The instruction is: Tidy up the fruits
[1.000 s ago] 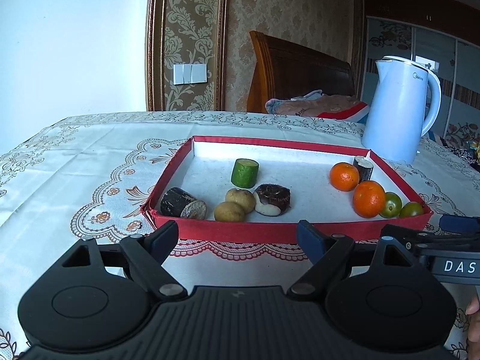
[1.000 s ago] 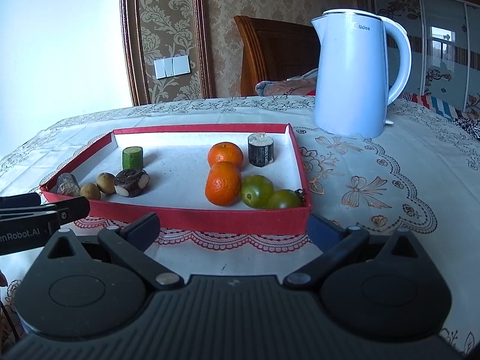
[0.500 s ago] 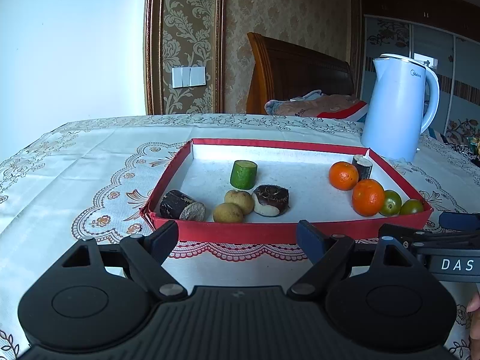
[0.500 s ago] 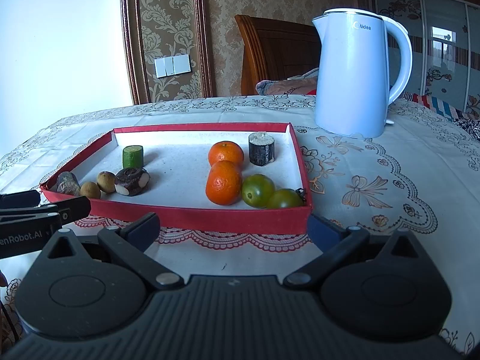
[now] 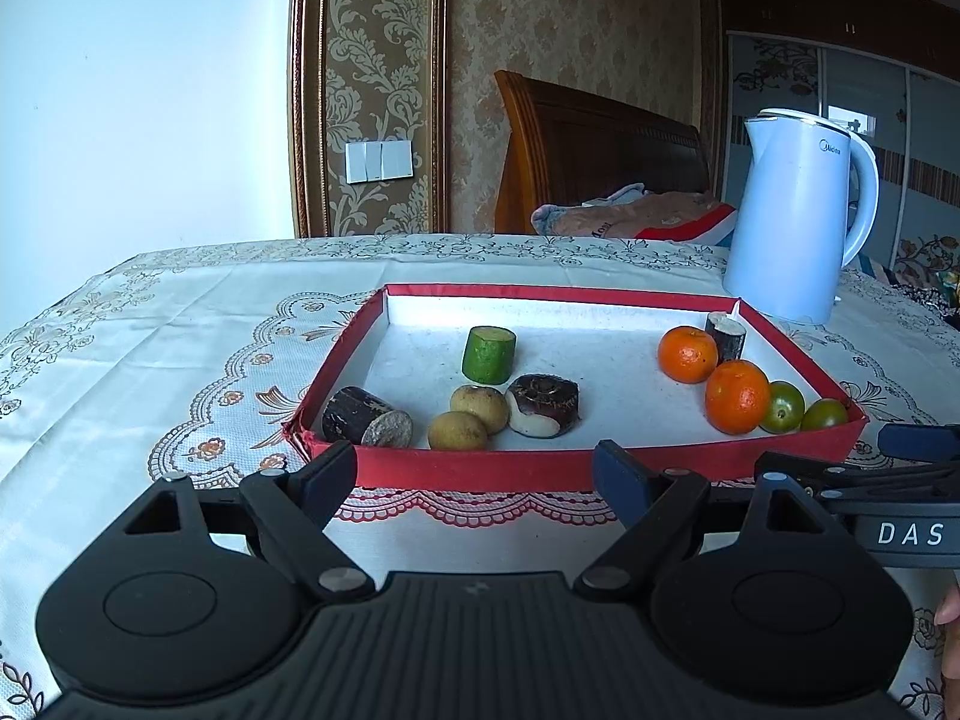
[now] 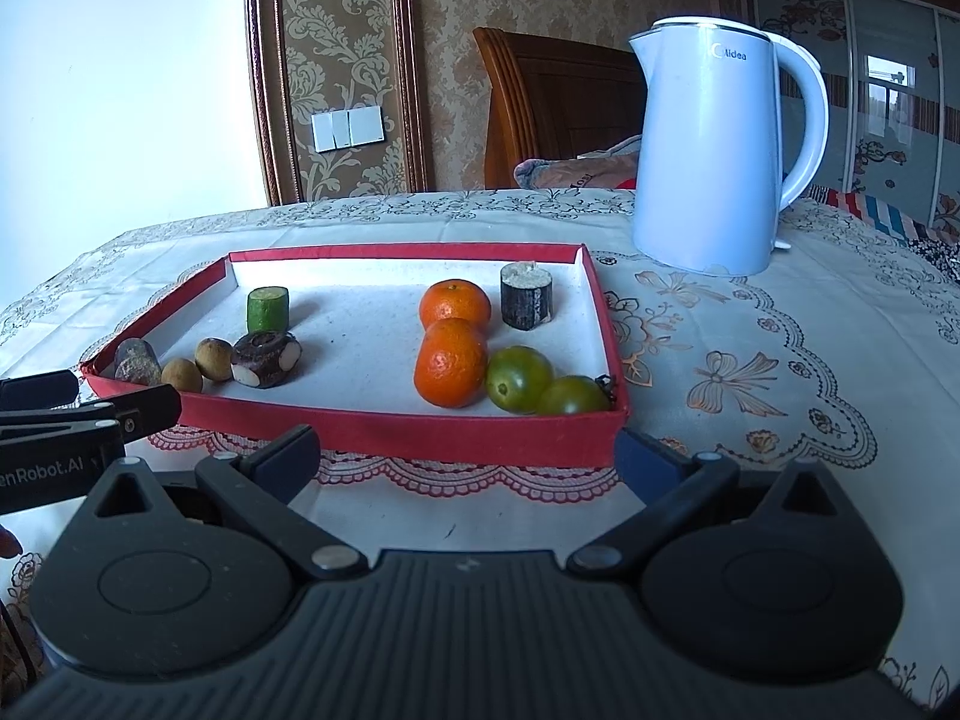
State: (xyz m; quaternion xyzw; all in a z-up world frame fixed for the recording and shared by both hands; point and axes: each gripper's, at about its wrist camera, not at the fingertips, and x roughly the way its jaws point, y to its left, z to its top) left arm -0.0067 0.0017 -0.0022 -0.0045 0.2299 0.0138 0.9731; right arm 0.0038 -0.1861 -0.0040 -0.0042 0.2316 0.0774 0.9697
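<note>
Kettle (image 6: 714, 156), white, on the tablecloth: brand "Midea" was printed in dark letters near its top rim, w/ a curved logo mark in front of the word; same word was legible but smaller in the left wrist view.

Right gripper (image 5: 900, 531), seen at the right edge of the left wrist view: white letters "DAS" stood on its black side, rest cut off by the frame.

Left gripper (image 6: 60, 468), at the left edge of the right wrist view: white text "enRobot.AI" on its black side, start cut off.

Fabric behind the table carried some lettering, too small to read.
</note>
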